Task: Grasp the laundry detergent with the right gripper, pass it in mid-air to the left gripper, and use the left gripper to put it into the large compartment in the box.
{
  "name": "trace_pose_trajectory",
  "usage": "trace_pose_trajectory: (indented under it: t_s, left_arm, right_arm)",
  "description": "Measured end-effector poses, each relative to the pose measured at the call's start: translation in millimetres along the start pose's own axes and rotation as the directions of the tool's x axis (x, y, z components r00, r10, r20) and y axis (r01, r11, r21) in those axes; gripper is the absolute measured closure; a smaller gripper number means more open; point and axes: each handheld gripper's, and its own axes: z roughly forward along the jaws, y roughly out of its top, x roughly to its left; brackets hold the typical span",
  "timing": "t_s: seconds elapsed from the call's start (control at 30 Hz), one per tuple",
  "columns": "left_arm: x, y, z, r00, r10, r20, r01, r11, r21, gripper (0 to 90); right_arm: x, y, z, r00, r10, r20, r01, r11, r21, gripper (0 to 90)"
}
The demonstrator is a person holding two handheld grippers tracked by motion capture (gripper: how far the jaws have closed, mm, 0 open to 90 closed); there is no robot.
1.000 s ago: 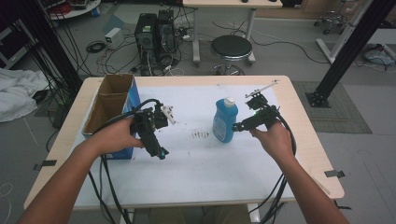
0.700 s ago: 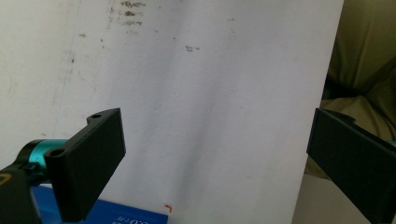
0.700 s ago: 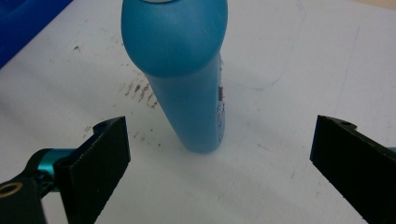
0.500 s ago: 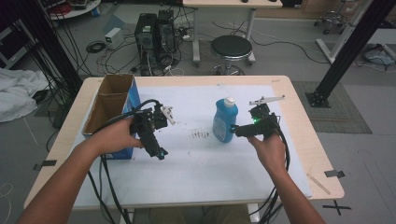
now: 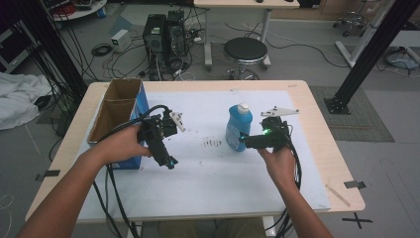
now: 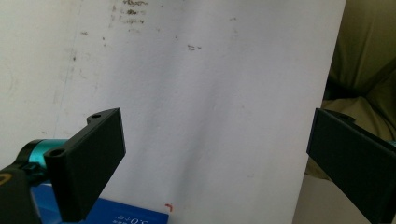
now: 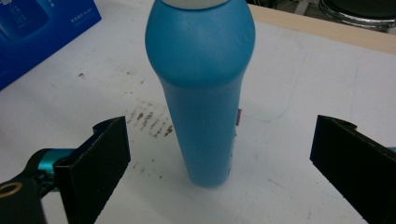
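We see a table (image 5: 317, 148) covered by a white sheet (image 5: 213, 173), with an open cardboard box (image 5: 116, 111) at its left edge. Near the middle stands a blue bottle (image 5: 238, 127) with a white cap, upright on the sheet. Our right gripper (image 5: 246, 142) points at it from just beside, jaws spread wide and empty; in the right gripper view the bottle (image 7: 203, 93) stands between them, touching neither. Our left gripper (image 5: 167, 162), well apart from the bottle, hangs over the sheet beside the box, jaws likewise spread, holding nothing.
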Motion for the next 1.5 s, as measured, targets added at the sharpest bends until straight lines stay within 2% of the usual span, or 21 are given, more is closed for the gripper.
trace_pose_trajectory:
  t_s: [0.1,0.2,0.37,0.93,1.23,1.4,1.5]
  left_arm:
    - [0.1,-0.3,-0.1,1.0000,0.000,-0.001,0.000,1.0000,0.000,4.4]
    - [0.1,-0.2,0.0,1.0000,-0.004,-0.001,0.004,1.0000,-0.005,4.4]
    - [1.1,-0.1,0.0,1.0000,-0.004,0.001,0.004,1.0000,-0.003,4.4]
    - [4.1,-5.7,1.7,0.9998,-0.020,0.004,0.020,0.9998,-0.003,4.4]
    - [5.2,-7.9,2.8,0.9996,-0.028,0.008,0.028,0.9996,-0.009,4.4]
    - [5.9,-9.0,2.8,0.9995,-0.029,0.009,0.029,0.9995,-0.008,4.4]
    - [5.7,-9.4,3.3,0.9994,-0.032,0.010,0.032,0.9994,-0.011,4.4]
  right_arm:
    - [0.9,0.2,3.7,0.9999,-0.010,-0.003,0.010,0.9999,-0.011,3.9]
    - [1.1,-0.4,8.7,0.9999,0.004,-0.016,-0.005,0.9998,-0.017,3.9]
    - [0.3,-1.6,19.1,0.9997,-0.005,-0.025,0.004,0.9994,-0.036,3.9]
    - [0.2,-13.0,47.9,0.9984,0.008,-0.055,-0.013,0.9948,-0.101,3.9]
    - [0.7,-15.3,59.9,0.9987,0.010,-0.049,-0.017,0.9905,-0.136,3.9]
    - [0.0,-17.5,64.8,0.9990,0.023,-0.037,-0.028,0.9902,-0.137,4.1]
    - [-1.4,-19.5,66.9,0.9988,0.022,-0.045,-0.028,0.9886,-0.148,9.9]
